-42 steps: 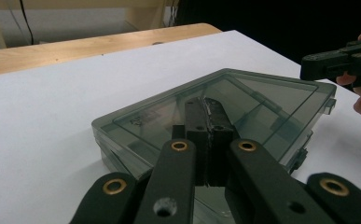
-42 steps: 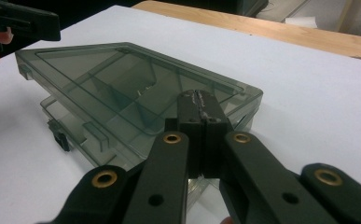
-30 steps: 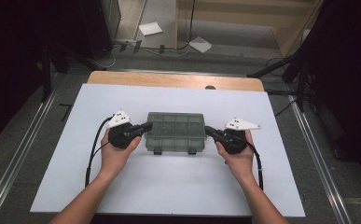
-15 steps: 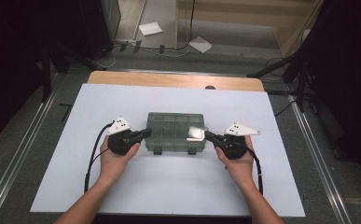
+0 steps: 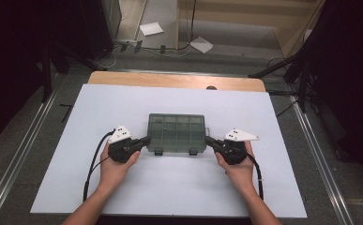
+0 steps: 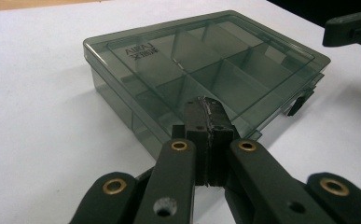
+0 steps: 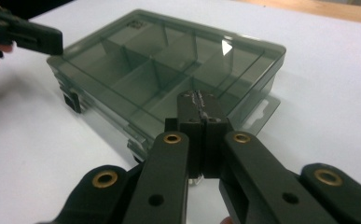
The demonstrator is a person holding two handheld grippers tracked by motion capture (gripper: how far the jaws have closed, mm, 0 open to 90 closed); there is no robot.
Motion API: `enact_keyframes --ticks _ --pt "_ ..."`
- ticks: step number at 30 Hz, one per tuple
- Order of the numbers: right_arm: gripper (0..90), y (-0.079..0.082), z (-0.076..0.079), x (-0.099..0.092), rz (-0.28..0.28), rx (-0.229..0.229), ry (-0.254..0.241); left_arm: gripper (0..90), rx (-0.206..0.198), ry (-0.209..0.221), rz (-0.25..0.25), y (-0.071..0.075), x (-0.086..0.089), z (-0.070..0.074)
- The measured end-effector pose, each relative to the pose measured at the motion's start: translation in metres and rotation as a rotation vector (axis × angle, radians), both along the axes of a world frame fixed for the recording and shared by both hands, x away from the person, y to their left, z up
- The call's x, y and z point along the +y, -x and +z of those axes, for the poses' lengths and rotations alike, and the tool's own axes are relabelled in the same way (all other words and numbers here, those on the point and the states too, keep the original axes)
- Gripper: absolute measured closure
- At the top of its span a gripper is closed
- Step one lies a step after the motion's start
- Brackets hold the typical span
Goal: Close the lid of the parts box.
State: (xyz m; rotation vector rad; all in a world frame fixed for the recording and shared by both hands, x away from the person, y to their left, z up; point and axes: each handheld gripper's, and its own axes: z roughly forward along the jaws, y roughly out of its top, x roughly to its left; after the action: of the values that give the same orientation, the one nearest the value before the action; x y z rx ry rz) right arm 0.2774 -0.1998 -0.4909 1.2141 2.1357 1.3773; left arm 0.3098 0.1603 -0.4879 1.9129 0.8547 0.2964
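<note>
A closed grey box lies on the white bench, the left claw and right claw at its near corners, both shut.

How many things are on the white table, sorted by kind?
Compartment box: 1
Tongs: 2, left tongs and right tongs
Total: 3
</note>
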Motion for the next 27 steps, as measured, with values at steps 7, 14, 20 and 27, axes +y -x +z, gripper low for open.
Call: enact_keyframes --ticks 7,14,20,27 --pt "90.0 0.0029 -0.0087 0.0075 0.007 0.006 0.023 89.8 0.004 -0.011 0.008 -0.0005 -0.0032 0.0002" --pt "90.0 0.0039 -0.0102 0.0096 -0.002 0.004 0.014 89.9 0.011 -0.007 0.021 -0.0007 -0.0029 0.0005" --pt "86.4 0.0058 -0.0106 0.0104 -0.027 -0.018 0.024 89.5 -0.012 -0.014 0.023 -0.0025 0.0001 0.0007" --pt "56.3 0.0080 -0.0083 0.0058 -0.034 -0.047 0.018 74.9 -0.030 0.002 0.020 -0.0001 0.0043 0.0051"
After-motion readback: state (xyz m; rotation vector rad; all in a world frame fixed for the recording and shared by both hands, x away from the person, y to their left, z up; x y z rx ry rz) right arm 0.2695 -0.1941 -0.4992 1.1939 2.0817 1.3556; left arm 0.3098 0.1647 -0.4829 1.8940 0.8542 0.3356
